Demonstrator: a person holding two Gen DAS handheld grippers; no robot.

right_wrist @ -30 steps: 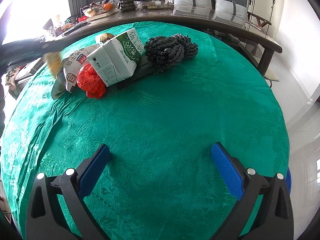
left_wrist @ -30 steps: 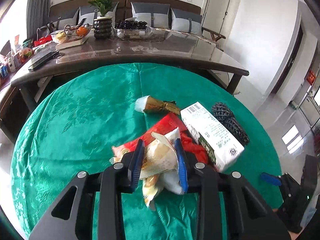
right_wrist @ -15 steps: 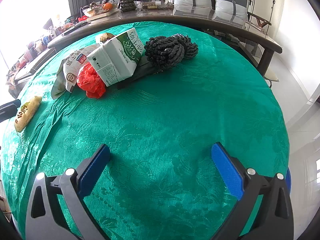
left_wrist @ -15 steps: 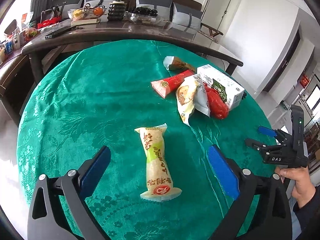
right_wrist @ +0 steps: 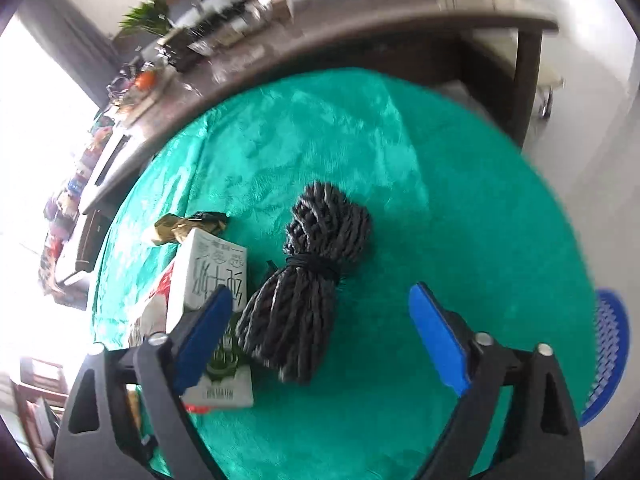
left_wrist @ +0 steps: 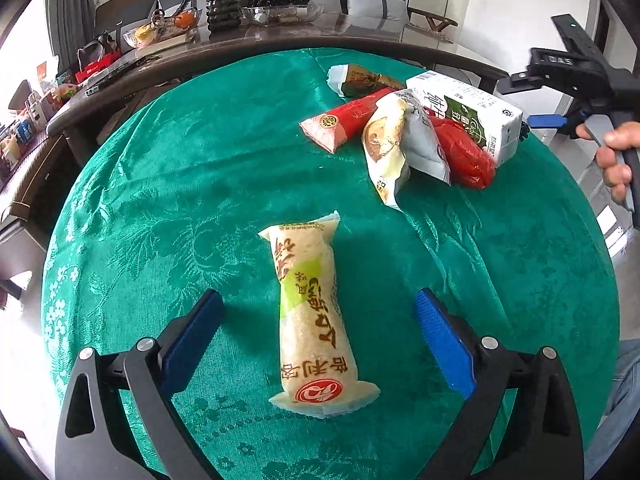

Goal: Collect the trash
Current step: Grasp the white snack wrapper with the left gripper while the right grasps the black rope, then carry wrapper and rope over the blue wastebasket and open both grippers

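Trash lies on the green tablecloth [left_wrist: 192,168]: a yellow snack packet [left_wrist: 310,312] rests between the spread, empty fingers of the left gripper [left_wrist: 318,336]. The right gripper [right_wrist: 320,328], fingers also wide apart, hangs over a black rope bundle [right_wrist: 308,280] beside the milk carton [right_wrist: 212,276].

- The right gripper [right_wrist: 318,328], jaws wide apart, fills the lower frame.
- A dark rope bundle [right_wrist: 306,280] lies mid-frame on the green tablecloth [right_wrist: 460,184].
- A white carton [right_wrist: 208,280] sits left, behind the left finger.
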